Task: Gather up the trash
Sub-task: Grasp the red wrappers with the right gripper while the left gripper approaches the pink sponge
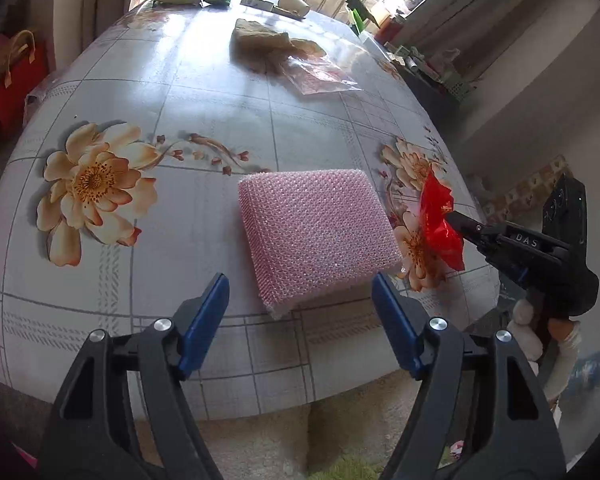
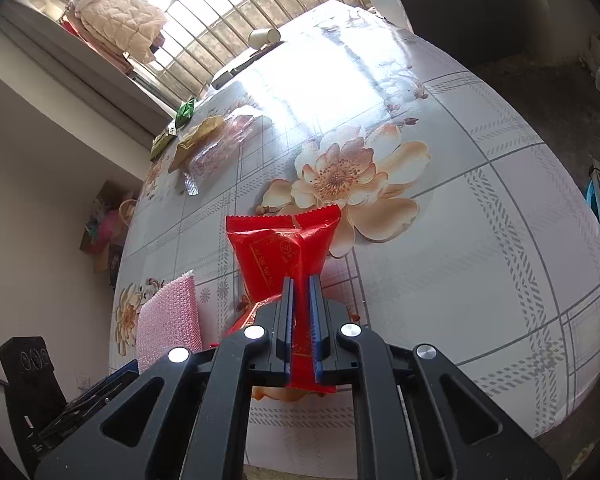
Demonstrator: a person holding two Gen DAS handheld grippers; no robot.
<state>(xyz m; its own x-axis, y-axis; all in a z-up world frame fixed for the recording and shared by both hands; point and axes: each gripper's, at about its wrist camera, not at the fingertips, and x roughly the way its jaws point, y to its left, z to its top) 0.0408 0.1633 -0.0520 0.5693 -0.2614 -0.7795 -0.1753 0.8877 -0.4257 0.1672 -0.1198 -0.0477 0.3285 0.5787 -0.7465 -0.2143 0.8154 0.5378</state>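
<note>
While pinched, the red wrapper [image 2: 284, 248] looks glossy, creased, saw-edged.

A lived-in home: a floral plastic-covered table [image 1: 148, 92] under a barred window [image 2: 204, 12] at the far end, a quilted pink jacket [image 2: 116, 20] hanging there (laundry, seemingly), red gift bag [image 1: 16, 76] far left.

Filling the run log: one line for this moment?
left tool: open, over pink bubble wrap | right tool: shut on red wrapper | table: more wrappers at far end
</note>
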